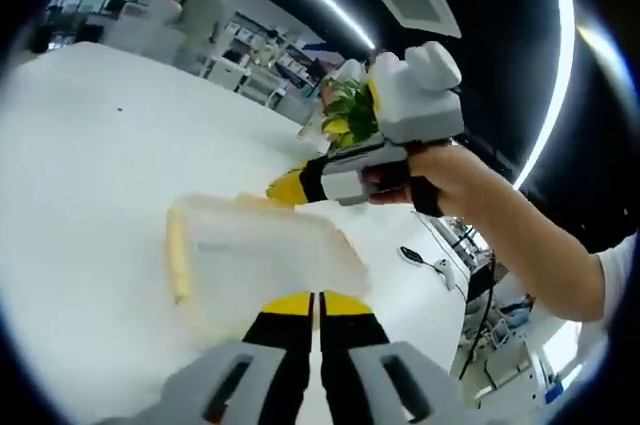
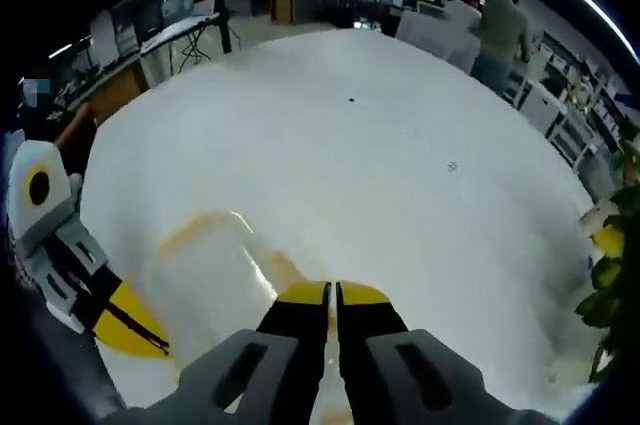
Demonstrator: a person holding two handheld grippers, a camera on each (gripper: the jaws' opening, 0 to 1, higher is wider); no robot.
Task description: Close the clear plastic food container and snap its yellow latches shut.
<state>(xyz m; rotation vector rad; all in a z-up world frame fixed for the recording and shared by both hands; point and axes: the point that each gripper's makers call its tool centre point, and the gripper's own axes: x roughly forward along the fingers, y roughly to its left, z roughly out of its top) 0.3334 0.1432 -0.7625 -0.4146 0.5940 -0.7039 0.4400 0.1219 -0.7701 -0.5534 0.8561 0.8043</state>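
Left gripper view looks down on a white table (image 1: 90,145) where the clear plastic food container (image 1: 265,255) lies, with a yellow latch (image 1: 178,260) along its left side. The left gripper (image 1: 318,302) rises from the bottom of this view; its two yellow-tipped jaws stand pressed together with almost no gap, and nothing is seen between them. The tips are at the near edge of the container, but whether they touch it I cannot tell. The right gripper (image 1: 282,186) comes in from the right, held by a hand (image 1: 440,180), and its yellow tip is just above the far edge of the container. A green plant (image 1: 350,110) stands behind it.

In the right gripper view the right gripper (image 2: 331,294) has its jaws closed together as well, empty, with the tips at the edge of the container (image 2: 205,280). The left gripper (image 2: 130,325) enters from the left, beside the container. Two people (image 2: 500,25) stand far behind the table (image 2: 400,145).
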